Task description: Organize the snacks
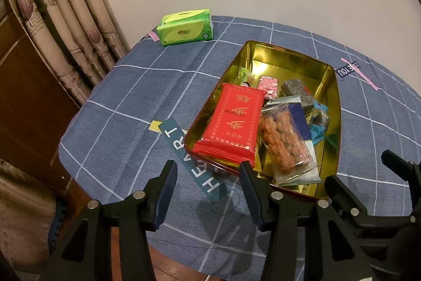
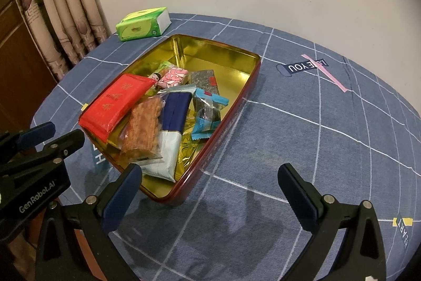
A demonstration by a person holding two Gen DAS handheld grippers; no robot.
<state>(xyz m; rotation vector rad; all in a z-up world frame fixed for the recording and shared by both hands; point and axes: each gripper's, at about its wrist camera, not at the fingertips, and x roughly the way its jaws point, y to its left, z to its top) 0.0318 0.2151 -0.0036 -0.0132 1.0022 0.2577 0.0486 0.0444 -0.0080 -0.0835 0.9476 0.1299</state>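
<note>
A gold-lined tin (image 1: 289, 54) (image 2: 231, 54) with a red outer wall sits on the blue checked tablecloth. Inside lie a red packet (image 1: 234, 120) (image 2: 115, 99), a clear bag of fried snacks (image 1: 284, 139) (image 2: 143, 128), a dark blue and white pouch (image 2: 171, 128), a pink sweet (image 1: 268, 85) (image 2: 173, 77), grey bars (image 1: 294, 89) (image 2: 204, 79) and a blue-wrapped sweet (image 2: 208, 115). My left gripper (image 1: 208, 173) stands open just before the tin's near rim, nothing between its fingers. My right gripper (image 2: 210, 175) stands open over the tin's near right corner, also empty.
A green tissue pack (image 1: 185, 27) (image 2: 143, 24) lies at the table's far left. Beige curtains (image 1: 60, 18) and a brown wooden door (image 1: 23, 96) flank the left side. A plain wall stands behind. The tablecloth (image 2: 329, 139) stretches to the right of the tin.
</note>
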